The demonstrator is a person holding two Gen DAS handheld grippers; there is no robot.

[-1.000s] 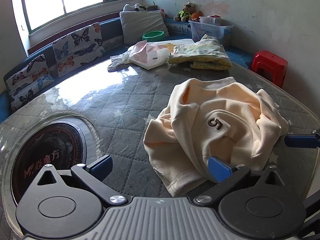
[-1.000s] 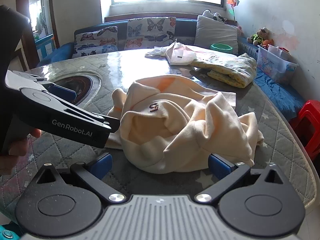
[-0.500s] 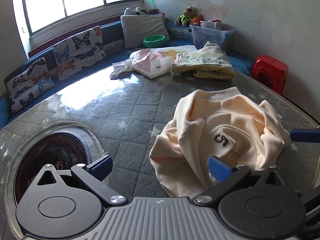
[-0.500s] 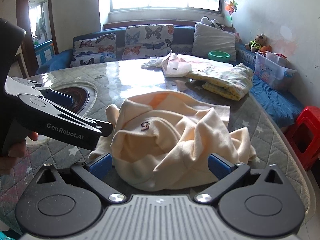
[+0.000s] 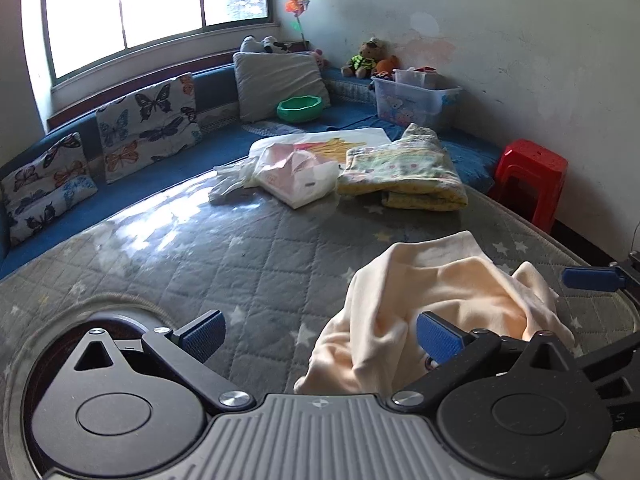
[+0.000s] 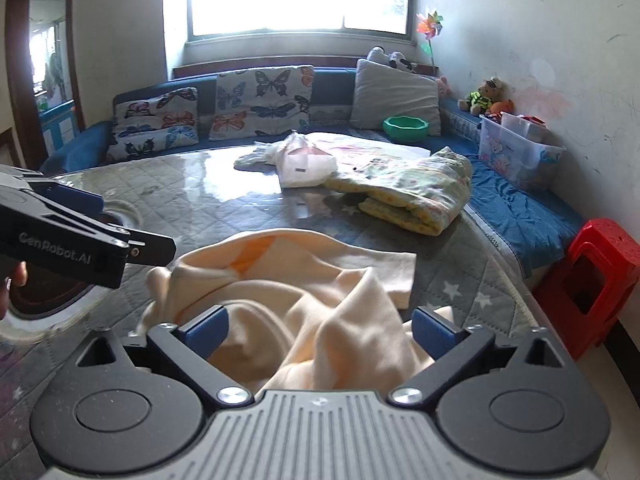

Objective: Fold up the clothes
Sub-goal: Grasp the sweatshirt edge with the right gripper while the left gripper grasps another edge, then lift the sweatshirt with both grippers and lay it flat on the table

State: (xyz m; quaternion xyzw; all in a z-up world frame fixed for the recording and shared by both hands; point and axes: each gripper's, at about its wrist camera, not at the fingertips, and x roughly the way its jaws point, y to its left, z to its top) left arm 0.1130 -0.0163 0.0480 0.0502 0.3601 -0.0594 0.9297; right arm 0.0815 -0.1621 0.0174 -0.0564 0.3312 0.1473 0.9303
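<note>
The cream sweatshirt [image 5: 440, 300] is seen crumpled on the quilted grey worktop [image 5: 248, 248] in the left wrist view, at the near right. The left gripper [image 5: 320, 334] is held with jaws spread; its right finger overlaps the cloth, nothing being pinched. A folded floral blanket [image 5: 404, 176] lies well beyond.

In the right wrist view the sweatshirt [image 6: 304, 280] is bunched between the spread jaws of the right gripper [image 6: 320, 330], ungripped. The left gripper [image 6: 80, 244] is seen just left of it.
</note>
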